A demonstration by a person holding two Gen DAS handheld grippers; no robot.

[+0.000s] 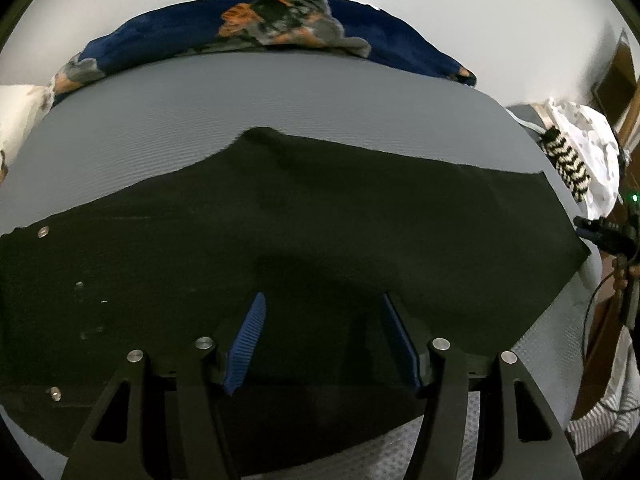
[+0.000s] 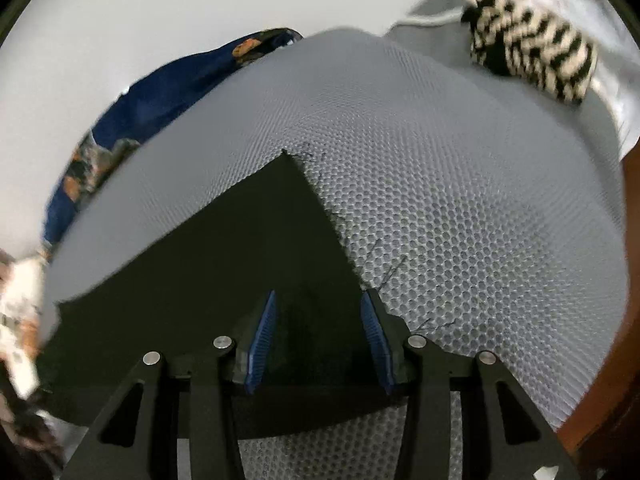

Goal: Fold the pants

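The black pants lie flat across the grey mat on the bed. The left gripper hangs over the middle of the cloth, its blue pads apart with nothing between them. The right gripper hangs at a frayed leg end — jaws apart too, gripping nothing. A blue blanket lies beyond the mat.

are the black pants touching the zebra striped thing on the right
Apart. The left wrist view shows bare grey mat between the pants' far right corner and the zebra striped thing; the right wrist view shows wide mat between them too.
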